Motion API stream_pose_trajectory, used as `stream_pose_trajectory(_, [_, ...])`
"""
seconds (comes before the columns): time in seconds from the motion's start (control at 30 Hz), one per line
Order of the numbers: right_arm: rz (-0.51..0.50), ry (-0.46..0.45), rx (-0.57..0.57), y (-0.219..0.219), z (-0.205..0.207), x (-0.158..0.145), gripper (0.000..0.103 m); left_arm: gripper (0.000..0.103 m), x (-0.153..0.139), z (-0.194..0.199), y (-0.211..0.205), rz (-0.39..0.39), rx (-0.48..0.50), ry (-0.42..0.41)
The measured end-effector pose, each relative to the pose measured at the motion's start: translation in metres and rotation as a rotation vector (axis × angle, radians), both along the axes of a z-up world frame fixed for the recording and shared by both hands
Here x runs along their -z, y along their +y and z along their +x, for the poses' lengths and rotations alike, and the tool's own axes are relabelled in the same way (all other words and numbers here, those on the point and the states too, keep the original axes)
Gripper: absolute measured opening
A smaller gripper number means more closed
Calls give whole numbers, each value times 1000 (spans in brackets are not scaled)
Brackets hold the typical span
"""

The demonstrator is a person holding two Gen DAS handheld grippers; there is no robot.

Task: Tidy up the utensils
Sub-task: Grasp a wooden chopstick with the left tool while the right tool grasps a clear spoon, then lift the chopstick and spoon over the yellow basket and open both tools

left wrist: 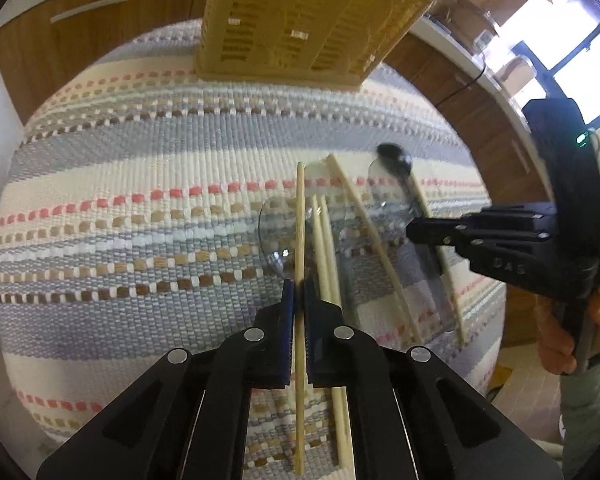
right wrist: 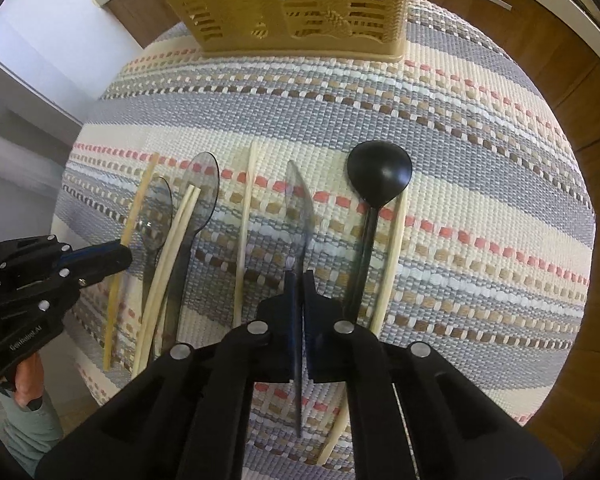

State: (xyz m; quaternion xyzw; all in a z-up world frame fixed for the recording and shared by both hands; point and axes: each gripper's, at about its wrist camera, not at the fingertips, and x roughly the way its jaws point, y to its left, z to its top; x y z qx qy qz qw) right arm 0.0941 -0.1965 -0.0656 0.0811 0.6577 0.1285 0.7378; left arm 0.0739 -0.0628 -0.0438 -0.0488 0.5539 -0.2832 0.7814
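Note:
My left gripper (left wrist: pixel 299 294) is shut on a tan wooden chopstick (left wrist: pixel 300 216), held over the striped mat; it shows from the side in the right wrist view (right wrist: pixel 118 258). My right gripper (right wrist: pixel 299 280) is shut on a clear plastic spoon (right wrist: pixel 300 200) turned on edge; it shows in the left wrist view (left wrist: pixel 414 230). On the mat lie two clear spoons (right wrist: pixel 202 192), a pair of pale chopsticks (right wrist: pixel 172 240), single pale chopsticks (right wrist: pixel 244 220) and a black ladle (right wrist: pixel 380 176). A tan slotted utensil basket (right wrist: pixel 284 4) stands at the far edge of the mat, also in the left wrist view (left wrist: pixel 300 20).
The striped woven mat (right wrist: pixel 460 160) covers a round table. Wooden cabinets (left wrist: pixel 80 32) stand behind it, and a counter with jars (left wrist: pixel 484 36) runs at the right near a bright window.

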Motion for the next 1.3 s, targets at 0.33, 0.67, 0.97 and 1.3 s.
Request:
stream_pose_trajectory(0.33, [102, -48, 14, -28, -16, -15, 2, 2, -36, 2, 29, -66, -40, -92])
stream_pose_trajectory(0.67, [248, -274, 17, -54, -25, -77, 2, 2, -104, -12, 49, -109, -93, -320])
stream_pose_trajectory(0.97, [271, -662, 42, -72, -26, -157, 2, 2, -174, -5, 43, -199, -125, -548])
stream_pose_trajectory(1.3, [237, -901, 171, -95, 10, -197, 2, 2, -207, 49, 31, -312, -183, -683])
